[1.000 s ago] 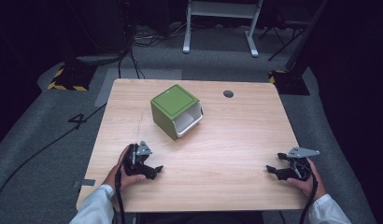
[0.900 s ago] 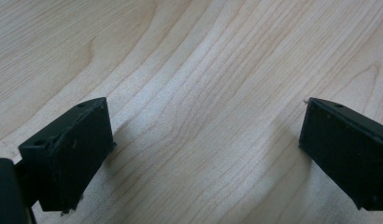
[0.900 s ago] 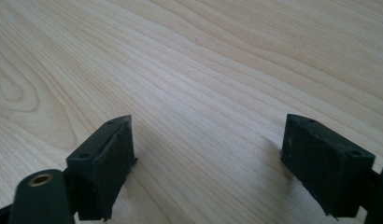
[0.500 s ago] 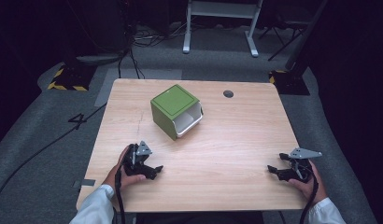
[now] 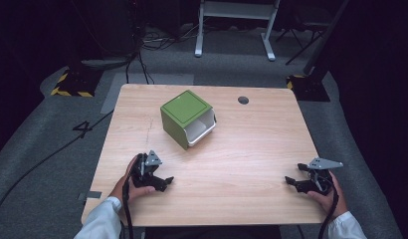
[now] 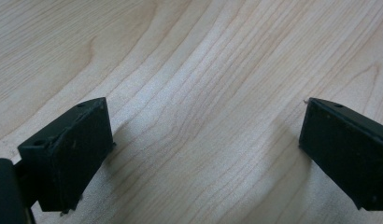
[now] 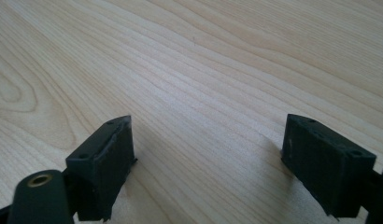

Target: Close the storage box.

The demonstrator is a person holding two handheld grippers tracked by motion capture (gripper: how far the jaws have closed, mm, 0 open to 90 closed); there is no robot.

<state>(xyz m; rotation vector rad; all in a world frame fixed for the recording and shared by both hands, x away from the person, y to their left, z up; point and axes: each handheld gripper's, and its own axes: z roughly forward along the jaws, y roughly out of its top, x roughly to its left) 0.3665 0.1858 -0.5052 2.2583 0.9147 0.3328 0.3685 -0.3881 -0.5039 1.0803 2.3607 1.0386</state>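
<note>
Both claws, left claw (image 5: 164, 181) and right claw (image 5: 291, 180), rest spread and empty on the near bench (image 5: 252, 144); next, I judge, comes a reach to the far green box (image 5: 187, 118).

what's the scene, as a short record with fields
table: light wood, round hole near the far edge
box: green, far left of centre, white drawer part open toward the right
left gripper: near the front left edge, open, holds nothing, jaws close over bare wood
right gripper: near the front right edge, open, holds nothing
contact: neither gripper touches the box
floor: grey, cables on it
</note>
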